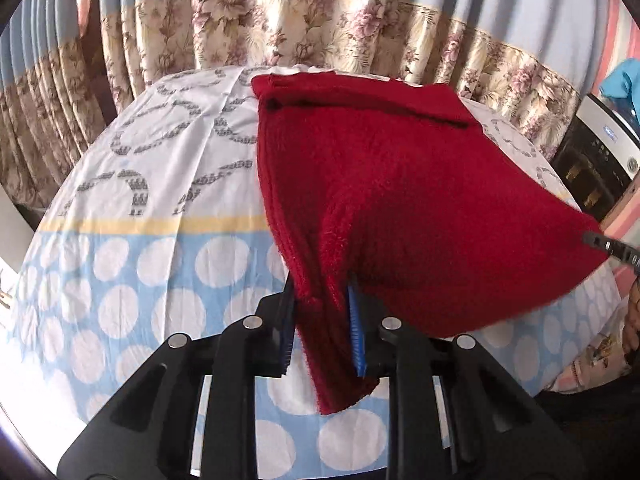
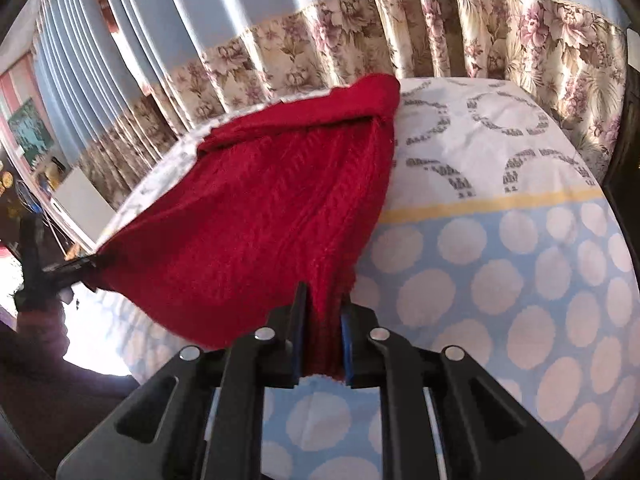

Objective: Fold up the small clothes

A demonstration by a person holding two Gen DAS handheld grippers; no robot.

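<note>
A dark red knitted garment [image 1: 392, 184] is held up over the table, its far edge resting on the cloth near the table's back. My left gripper [image 1: 322, 300] is shut on the garment's near left corner. My right gripper [image 2: 324, 304] is shut on the opposite near corner of the same garment [image 2: 272, 208]. The right gripper's tip shows in the left wrist view [image 1: 608, 246] at the right corner. The left gripper shows in the right wrist view [image 2: 68, 268] at the left corner. The near edge sags between the two grippers.
The table is covered by a cloth [image 1: 140, 248] with white dots on blue, a yellow stripe and grey arcs on white. Floral and blue curtains [image 1: 320, 20] hang close behind it. An appliance [image 1: 600, 152] stands at the right.
</note>
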